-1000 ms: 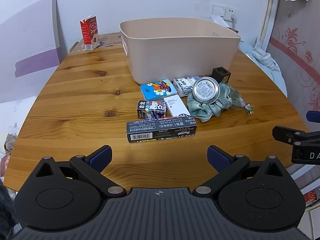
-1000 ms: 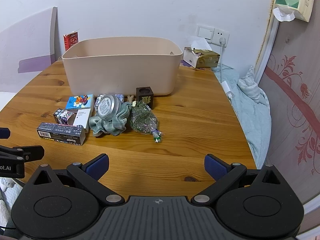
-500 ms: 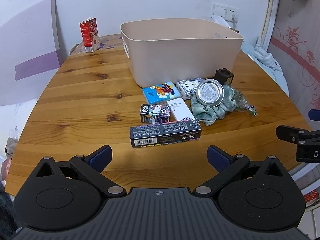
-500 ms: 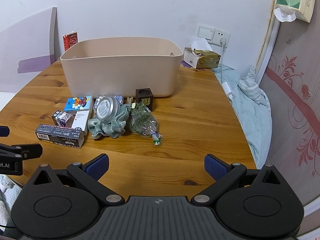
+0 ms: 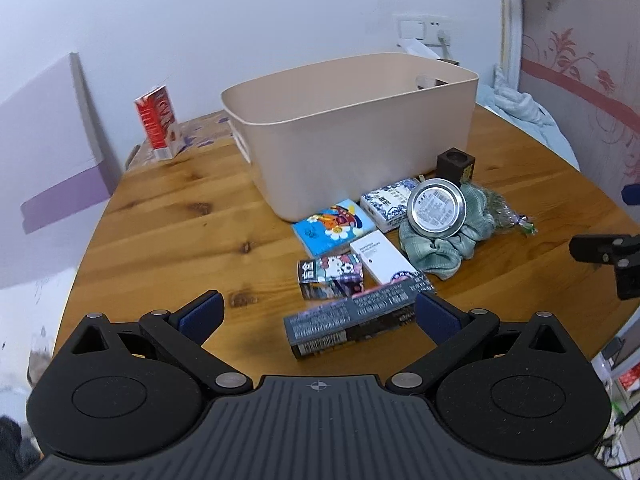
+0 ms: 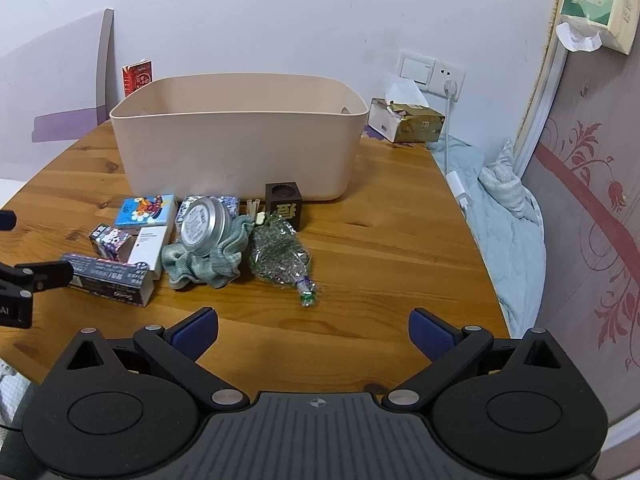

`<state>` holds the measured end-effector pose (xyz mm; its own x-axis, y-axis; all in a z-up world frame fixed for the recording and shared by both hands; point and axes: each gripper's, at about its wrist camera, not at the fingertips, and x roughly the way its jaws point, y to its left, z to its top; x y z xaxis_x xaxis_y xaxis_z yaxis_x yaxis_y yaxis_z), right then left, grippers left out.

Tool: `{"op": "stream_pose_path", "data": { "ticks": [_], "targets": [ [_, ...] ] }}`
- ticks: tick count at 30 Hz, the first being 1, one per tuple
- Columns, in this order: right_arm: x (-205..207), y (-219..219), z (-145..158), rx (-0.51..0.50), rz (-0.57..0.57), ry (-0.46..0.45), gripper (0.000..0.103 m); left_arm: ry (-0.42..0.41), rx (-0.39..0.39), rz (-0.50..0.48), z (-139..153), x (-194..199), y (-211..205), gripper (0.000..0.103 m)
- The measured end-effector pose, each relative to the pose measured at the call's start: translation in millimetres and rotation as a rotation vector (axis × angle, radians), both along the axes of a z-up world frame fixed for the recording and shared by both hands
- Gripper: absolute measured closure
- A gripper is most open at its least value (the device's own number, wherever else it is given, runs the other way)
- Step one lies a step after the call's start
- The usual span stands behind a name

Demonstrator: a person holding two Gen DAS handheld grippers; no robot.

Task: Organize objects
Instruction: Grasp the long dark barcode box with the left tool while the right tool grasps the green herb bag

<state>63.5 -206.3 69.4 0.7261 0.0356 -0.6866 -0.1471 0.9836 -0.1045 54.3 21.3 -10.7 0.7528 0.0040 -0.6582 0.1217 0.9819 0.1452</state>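
A beige plastic bin [image 5: 360, 128] [image 6: 236, 148] stands on the wooden table [image 5: 168, 232]. In front of it lie small items: a long dark box [image 5: 352, 322] [image 6: 108, 278], a Hello Kitty box [image 5: 330, 274], a white box [image 5: 380, 258], a blue cartoon tissue pack [image 5: 332, 226], a blue-white pack [image 5: 386, 202], a round tin [image 5: 437, 207] [image 6: 204, 220] on a green cloth [image 6: 208, 260], a dark wooden cube [image 6: 284, 204] and a clear bag of greenery [image 6: 280, 256]. My left gripper [image 5: 318, 310] is open, with the long dark box lying between its fingertips. My right gripper [image 6: 314, 330] is open and empty, short of the bag.
A red carton [image 5: 158, 122] stands at the table's far left. A tissue box [image 6: 404, 122] sits at the far right by a wall socket [image 6: 448, 78]. A bed with blue bedding [image 6: 496, 216] lies right of the table. A purple-white board [image 5: 44, 152] leans at the left.
My left gripper has moved forward and down toward the long dark box, which now lies between its fingers. My right gripper has edged forward toward the items. Nothing on the table has moved.
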Motion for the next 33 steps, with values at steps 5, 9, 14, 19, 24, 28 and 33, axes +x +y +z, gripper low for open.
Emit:
{"op": "stream_pose_path", "data": {
  "ticks": [5, 9, 14, 19, 24, 28, 33],
  "targets": [
    [14, -1, -6, -0.002, 0.01, 0.001, 0.0, 0.024, 0.005, -0.071, -9, 17, 4, 0.0],
    [28, 2, -14, -0.017, 0.035, 0.01, 0.0, 0.064, 0.002, -0.136, -19, 30, 7, 0.0],
    [49, 6, -28, -0.022, 0.062, 0.037, 0.0, 0.117, 0.004, -0.201, -34, 44, 8, 0.0],
    [65, 9, -44, -0.031, 0.076, 0.056, 0.0, 0.174, -0.01, -0.229, -46, 55, 10, 0.0],
    [77, 7, -57, -0.017, 0.097, 0.075, 0.007, 0.215, -0.034, -0.253, -54, 61, 9, 0.001],
    [83, 10, -62, -0.017, 0.118, 0.057, 0.017, 0.231, -0.079, -0.269, -53, 65, 9, 0.012],
    [82, 17, -61, 0.015, 0.131, 0.045, 0.046, 0.242, -0.076, -0.287, -47, 60, 4, 0.036]
  ]
}}
